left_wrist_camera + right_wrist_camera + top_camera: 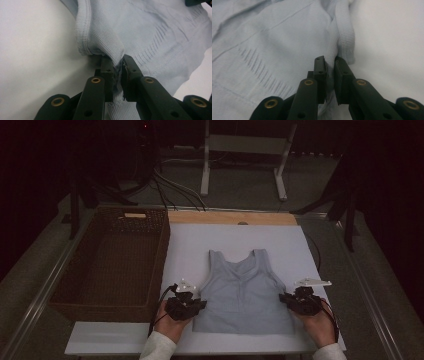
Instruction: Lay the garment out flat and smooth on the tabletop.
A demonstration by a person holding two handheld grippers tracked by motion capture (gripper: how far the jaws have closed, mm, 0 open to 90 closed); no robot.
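A pale blue knit tank top [243, 292] lies flat on the white board [310, 250], straps pointing away from me. My left gripper [198, 304] is shut on the top's left side seam; in the left gripper view the ribbed armhole edge [100, 40] bunches up between the black pads [108, 67]. My right gripper [283, 297] is shut on the opposite side seam, and the right gripper view shows the fabric edge [342, 37] pinched between its jaws. A hand holds each gripper near the board's front edge.
A dark wicker basket [75, 285] stands to the left of the board, its rim close to my left gripper. A wooden strip [220, 217] runs along the board's far edge. Cables and a white stand [280, 175] lie on the floor behind.
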